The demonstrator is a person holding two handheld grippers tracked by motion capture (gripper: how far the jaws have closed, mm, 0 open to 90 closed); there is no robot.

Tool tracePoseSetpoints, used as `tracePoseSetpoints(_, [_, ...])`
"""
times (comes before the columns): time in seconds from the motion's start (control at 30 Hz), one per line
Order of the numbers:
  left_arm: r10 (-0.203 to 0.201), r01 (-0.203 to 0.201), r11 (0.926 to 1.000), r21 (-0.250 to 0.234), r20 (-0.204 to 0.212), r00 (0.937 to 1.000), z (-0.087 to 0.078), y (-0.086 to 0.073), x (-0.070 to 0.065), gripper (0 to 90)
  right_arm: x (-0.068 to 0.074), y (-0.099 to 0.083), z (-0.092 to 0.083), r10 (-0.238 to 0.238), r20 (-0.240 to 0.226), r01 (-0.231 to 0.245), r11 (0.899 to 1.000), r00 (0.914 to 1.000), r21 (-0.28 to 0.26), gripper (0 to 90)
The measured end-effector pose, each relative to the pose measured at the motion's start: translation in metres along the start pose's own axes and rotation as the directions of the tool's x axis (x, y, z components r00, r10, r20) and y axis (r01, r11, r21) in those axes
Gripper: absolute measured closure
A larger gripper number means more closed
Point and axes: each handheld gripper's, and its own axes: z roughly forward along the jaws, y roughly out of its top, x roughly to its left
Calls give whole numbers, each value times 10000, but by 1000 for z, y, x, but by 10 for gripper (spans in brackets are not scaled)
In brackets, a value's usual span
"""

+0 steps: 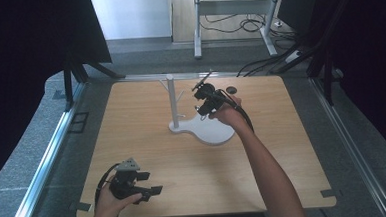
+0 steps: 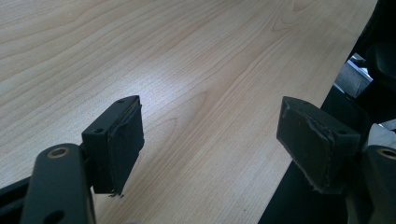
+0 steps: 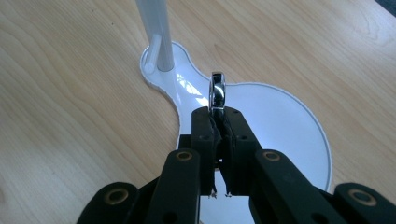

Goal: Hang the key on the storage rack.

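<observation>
Care matters now: right gripper (image 3: 218, 116) (jaws clamped on a shiny ring (image 3: 217, 92) above the white stand (image 3: 280, 116)) should approach a peg (image 3: 153, 53) squarely, while left gripper (image 2: 210, 135) rests open.

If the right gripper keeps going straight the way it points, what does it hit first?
Probably the white stand's base: the right gripper, shut on a shiny ring, angles down over it. The post stands left of that line. Depth is hard to judge.
</observation>
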Motion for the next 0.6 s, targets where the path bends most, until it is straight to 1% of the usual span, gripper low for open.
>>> tracePoseSetpoints(0.07, [16,-16,10000,16,8,10000,0,0,0,233,0,3,1,-1,16,1,10000,10000,-72,842])
tracePoseSetpoints(0.2, [51,-51,10000,26,31,10000,0,0,-1,233,1,9,4,-155,282,155,9999,9995,-9,842])
tracePoseSetpoints(0.3, [35,-35,10000,11,28,10000,0,0,-1,233,0,11,4,-124,281,125,9999,9995,-44,842])
tracePoseSetpoints(0.47, [76,-76,10000,8,53,10000,0,0,-1,233,-1,20,7,-148,341,145,9998,9993,102,842])
tracePoseSetpoints(0.5, [75,-75,10000,7,53,10000,0,0,-1,233,-1,22,7,-95,349,91,9999,9993,121,842])
tracePoseSetpoints(0.6, [93,-93,9999,39,36,10000,0,0,-1,233,-2,27,7,-84,358,82,9999,9993,66,842])
